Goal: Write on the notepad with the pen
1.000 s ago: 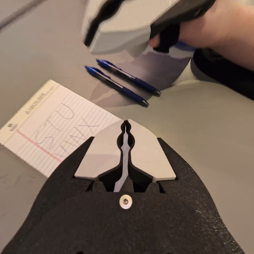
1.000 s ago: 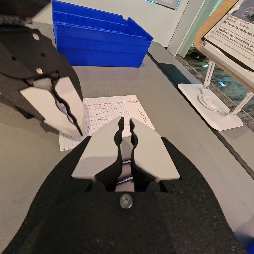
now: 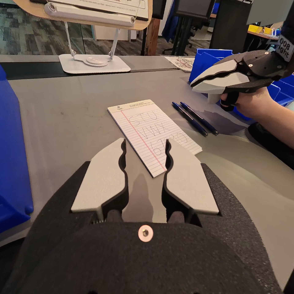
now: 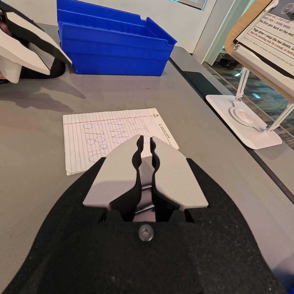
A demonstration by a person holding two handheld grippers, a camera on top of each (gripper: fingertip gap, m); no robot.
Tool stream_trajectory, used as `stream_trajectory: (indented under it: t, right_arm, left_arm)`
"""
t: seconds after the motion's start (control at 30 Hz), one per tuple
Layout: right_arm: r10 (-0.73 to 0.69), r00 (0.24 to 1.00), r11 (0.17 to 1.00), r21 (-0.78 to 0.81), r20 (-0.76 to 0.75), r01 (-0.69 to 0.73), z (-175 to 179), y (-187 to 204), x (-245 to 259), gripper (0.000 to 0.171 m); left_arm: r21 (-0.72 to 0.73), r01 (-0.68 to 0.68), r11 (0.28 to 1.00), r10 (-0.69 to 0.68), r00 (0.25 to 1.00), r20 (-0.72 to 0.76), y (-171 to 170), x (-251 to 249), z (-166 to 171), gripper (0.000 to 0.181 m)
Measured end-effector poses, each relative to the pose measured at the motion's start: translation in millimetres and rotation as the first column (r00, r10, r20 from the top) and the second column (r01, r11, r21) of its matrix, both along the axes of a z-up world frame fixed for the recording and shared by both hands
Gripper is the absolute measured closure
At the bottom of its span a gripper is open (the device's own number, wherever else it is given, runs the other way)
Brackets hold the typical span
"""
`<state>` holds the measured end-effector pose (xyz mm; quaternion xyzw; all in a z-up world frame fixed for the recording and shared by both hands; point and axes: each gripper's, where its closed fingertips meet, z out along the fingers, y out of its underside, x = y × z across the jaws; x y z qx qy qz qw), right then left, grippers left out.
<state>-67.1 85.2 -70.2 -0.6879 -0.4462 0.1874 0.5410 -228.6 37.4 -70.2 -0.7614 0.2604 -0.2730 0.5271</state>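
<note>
A lined notepad (image 3: 148, 127) with blue handwriting lies flat on the grey table; it also shows in the right wrist view (image 4: 98, 136). Two blue pens (image 3: 193, 118) lie side by side on the table just right of the pad. My left gripper (image 3: 145, 140) is open and empty, above the pad's near corner; it also shows in the right wrist view (image 4: 59, 67). My right gripper (image 4: 146, 137) is empty, its jaws a narrow gap apart, above the pens; it also shows in the left wrist view (image 3: 192, 85). A sliver of a pen (image 4: 144, 209) shows between its fingers.
Blue bins stand to the pad's left (image 3: 9, 143), also seen in the right wrist view (image 4: 111, 52), and behind the right gripper (image 3: 205, 63). A white stand (image 3: 93, 63) holding an instruction sheet is at the table's far edge. A person's forearm (image 3: 262, 108) rests at the right.
My left gripper has opened and drawn back and up from the pad, so the whole pad shows. My right gripper has pulled away from the left one; its narrow gap is unchanged.
</note>
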Motion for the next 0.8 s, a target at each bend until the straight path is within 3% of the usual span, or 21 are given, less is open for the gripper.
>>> stream_trajectory:
  t: [0.67,0.8]
  right_arm:
    - [0.008,0.999,1.0,-0.004,0.046,-0.008,-3,-1,-1,0.163]
    - [0.129,0.989,0.99,-0.066,0.07,-0.125,-13,-16,-10,0.163]
  left_arm:
    - [-0.068,0.047,0.997,-0.05,0.998,-0.041,-3,27,-27,0.137]
    - [-0.074,0.051,0.996,-0.058,0.994,-0.097,-3,30,-34,0.137]
